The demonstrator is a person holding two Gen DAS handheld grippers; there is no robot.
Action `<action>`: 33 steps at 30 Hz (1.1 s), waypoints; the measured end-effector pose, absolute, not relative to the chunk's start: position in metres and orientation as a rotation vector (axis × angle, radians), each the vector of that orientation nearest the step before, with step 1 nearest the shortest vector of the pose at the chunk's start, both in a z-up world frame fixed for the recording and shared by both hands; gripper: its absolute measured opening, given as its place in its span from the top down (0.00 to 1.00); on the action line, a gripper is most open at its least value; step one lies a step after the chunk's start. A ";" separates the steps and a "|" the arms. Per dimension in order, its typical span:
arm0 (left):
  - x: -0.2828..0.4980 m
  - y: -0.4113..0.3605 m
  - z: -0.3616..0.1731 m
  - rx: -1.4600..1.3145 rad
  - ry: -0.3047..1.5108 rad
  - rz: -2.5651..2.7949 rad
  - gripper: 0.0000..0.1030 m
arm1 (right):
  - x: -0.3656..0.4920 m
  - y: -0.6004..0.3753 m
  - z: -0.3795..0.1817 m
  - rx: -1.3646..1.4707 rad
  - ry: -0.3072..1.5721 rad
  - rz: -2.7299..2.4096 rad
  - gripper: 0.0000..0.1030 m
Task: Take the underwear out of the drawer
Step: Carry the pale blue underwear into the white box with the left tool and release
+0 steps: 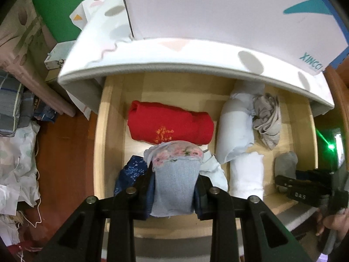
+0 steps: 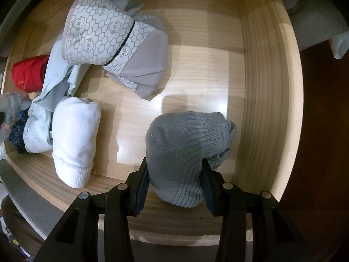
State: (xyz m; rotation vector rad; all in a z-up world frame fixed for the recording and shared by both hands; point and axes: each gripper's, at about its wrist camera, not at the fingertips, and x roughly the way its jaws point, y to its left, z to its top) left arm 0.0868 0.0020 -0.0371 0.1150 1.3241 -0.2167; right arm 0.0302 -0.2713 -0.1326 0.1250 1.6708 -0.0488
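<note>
Open pale wooden drawer [image 1: 109, 118], contents going left to right. The left wrist view alone is showing: one dark blue speckled cloth bundle [image 1: 130, 172] lying at the drawer's front left; one red rolled garment with a gold print [image 1: 170, 122] lying behind it; one white cabinet top with grey and pink shapes [image 1: 174, 59] overhanging the drawer's back; one white box with teal lettering [image 1: 218, 8] sitting on that top. The left gripper [image 1: 174, 187] is clamping one pale blue knitted underwear piece with a pink floral waistband [image 1: 174, 174], both pads pressing its sides, the piece hanging above the front of the drawer. Further right, one pale blue folded garment [image 1: 235, 126], one white rolled sock bundle [image 1: 246, 174] and one grey crumpled garment [image 1: 267, 118] are lying on the drawer floor. The right wrist view alone is showing that grey garment's white honeycomb-printed waistband [image 2: 100, 35], and the right gripper [image 2: 174, 179] closing on one grey ribbed knitted sock bundle [image 2: 187, 144] near the drawer's right wall [image 2: 261, 87], both pads touching it.
</note>
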 end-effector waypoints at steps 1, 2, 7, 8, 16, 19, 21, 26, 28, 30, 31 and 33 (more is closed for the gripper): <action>0.085 0.004 -0.032 0.115 1.317 -0.220 0.72 | 0.030 -0.271 -0.133 0.124 1.671 -0.050 0.60; 0.084 0.007 -0.027 0.113 1.311 -0.226 0.72 | 0.031 -0.271 -0.133 0.122 1.671 -0.050 0.60; 0.077 0.014 0.004 0.107 1.278 -0.255 0.72 | 0.030 -0.271 -0.130 0.120 1.669 -0.050 0.60; 0.075 0.014 0.011 0.112 1.267 -0.263 0.72 | 0.030 -0.270 -0.130 0.119 1.669 -0.049 0.60; 0.071 0.014 0.093 0.145 1.121 -0.314 0.72 | 0.027 -0.269 -0.127 0.116 1.669 -0.047 0.60; 0.074 0.015 0.128 0.131 1.054 -0.327 0.72 | 0.026 -0.269 -0.127 0.117 1.669 -0.047 0.60; 0.080 0.015 0.156 0.123 0.997 -0.329 0.72 | 0.026 -0.269 -0.127 0.117 1.668 -0.048 0.60; 0.108 0.013 0.205 0.106 0.885 -0.304 0.72 | 0.026 -0.269 -0.127 0.118 1.668 -0.049 0.60; 0.126 0.008 0.211 0.115 0.874 -0.293 0.72 | 0.026 -0.269 -0.127 0.118 1.668 -0.049 0.60; 0.147 0.000 0.211 0.132 0.874 -0.278 0.72 | 0.026 -0.269 -0.127 0.119 1.668 -0.050 0.60; 0.154 -0.005 0.210 0.139 0.872 -0.278 0.72 | 0.026 -0.268 -0.127 0.120 1.667 -0.051 0.60; 0.170 -0.014 0.205 0.145 0.867 -0.286 0.72 | 0.025 -0.268 -0.126 0.124 1.666 -0.051 0.60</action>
